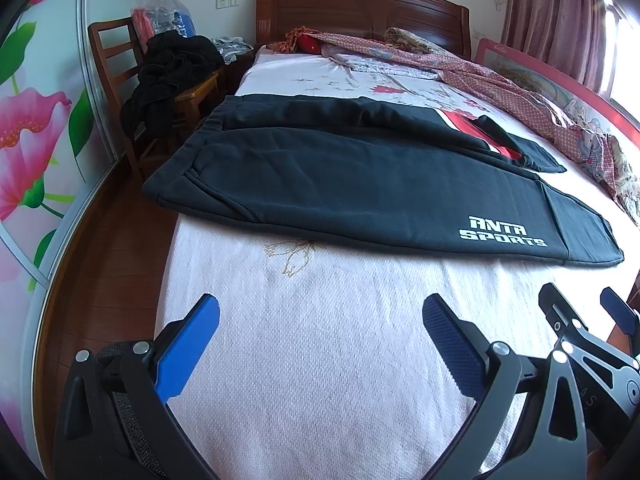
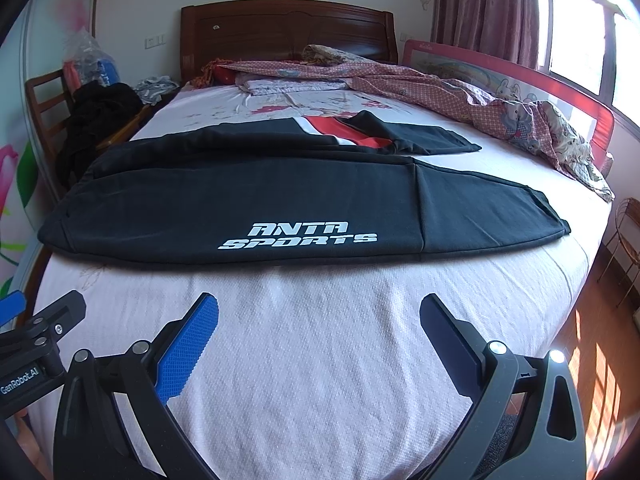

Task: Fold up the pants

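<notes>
Bedding comes first: a wide bed with a white, waffle-textured cotton cover (image 1: 320, 360) (image 2: 320, 340) fills both views, backed by a dark red-brown carved wooden headboard (image 1: 360, 4) (image 2: 288, 28). Across its middle lie the black fleece-like sports pants (image 1: 340, 184) (image 2: 240, 204), spread flat, waistband toward the left edge of the bed and leg cuffs toward the right. They sit well ahead of both pairs of fingers, apart from them, with a strip of bare cover between. The near leg is smooth, with a stitched seam near the cuff and white "ANTA SPORTS" lettering (image 1: 503, 232) (image 2: 298, 235); the far leg shows a red and white stripe panel (image 1: 476, 130) (image 2: 340, 130).

A crumpled pink patterned quilt (image 1: 520, 84) (image 2: 460, 84) runs along the far right side of the mattress. A brown wooden slatted chair (image 1: 116, 60) (image 2: 44, 100) beside the bed carries a heap of dark clothing (image 1: 168, 76) (image 2: 100, 120).

Left gripper (image 1: 320, 320) hovers over the cover, its blue ribbed rubber pads (image 1: 192, 344) spread wide, holding nothing. Right gripper (image 2: 320, 320) (image 1: 580, 312) hovers just beside it, its textured blue pads (image 2: 188, 344) likewise spread wide and empty.
</notes>
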Demonstrator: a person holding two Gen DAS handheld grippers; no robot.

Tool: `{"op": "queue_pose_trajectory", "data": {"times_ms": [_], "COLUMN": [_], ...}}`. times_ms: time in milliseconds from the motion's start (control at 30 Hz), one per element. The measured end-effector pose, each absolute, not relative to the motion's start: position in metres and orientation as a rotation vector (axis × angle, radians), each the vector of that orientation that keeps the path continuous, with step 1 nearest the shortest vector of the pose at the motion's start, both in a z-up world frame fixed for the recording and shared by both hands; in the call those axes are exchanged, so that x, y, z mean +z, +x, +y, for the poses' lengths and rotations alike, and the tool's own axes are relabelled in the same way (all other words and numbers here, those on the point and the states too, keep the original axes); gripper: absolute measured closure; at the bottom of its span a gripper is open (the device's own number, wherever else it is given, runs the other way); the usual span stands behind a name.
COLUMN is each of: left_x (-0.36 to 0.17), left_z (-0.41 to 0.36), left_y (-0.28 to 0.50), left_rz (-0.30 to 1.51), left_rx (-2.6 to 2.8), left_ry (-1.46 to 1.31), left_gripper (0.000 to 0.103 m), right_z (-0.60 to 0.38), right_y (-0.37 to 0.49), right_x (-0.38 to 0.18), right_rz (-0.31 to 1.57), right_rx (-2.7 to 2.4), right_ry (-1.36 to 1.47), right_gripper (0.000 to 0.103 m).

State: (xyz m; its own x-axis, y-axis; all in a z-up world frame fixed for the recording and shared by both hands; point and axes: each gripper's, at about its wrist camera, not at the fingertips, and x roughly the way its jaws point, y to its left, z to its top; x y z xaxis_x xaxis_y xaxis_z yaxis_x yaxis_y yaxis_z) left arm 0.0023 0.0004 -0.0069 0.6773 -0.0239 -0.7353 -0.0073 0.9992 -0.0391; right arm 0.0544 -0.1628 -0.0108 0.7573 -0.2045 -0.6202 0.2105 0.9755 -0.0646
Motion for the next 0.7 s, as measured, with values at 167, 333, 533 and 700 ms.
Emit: {"op": "queue_pose_trajectory", "data": {"times_ms": [167, 333, 533, 700], "left_x": [-0.0068, -0.0068, -0.007, -0.0069], "left_z": [0.0006, 0.0005, 0.0007, 0.0007], "left_y": [0.0024, 0.0022, 0.0023, 0.0024], "left_rz": [0.826, 0.827, 0.826, 0.826], "left_rx": [-0.009, -0.009, -0.009, -0.01], "left_ry": [-0.04, -0.041, -0.04, -0.04], "left_gripper": [0.002, 0.002, 0.002, 0.002], "right_z": [-0.1649, -0.1649, -0.165, -0.1649], "right_y": [0.0534, 0.0534, 0.0534, 0.0532], "right_x": [-0.0103, -0.0105, -0.0106, -0.0105], "right_rz": [0.677, 0.677, 0.677, 0.676], "right_rx": [-0.224, -0.225, -0.225, -0.225], "right_ry": [0.013, 0.013, 0.013, 0.013], "right_gripper": [0.003, 0.003, 0.003, 0.003]}}
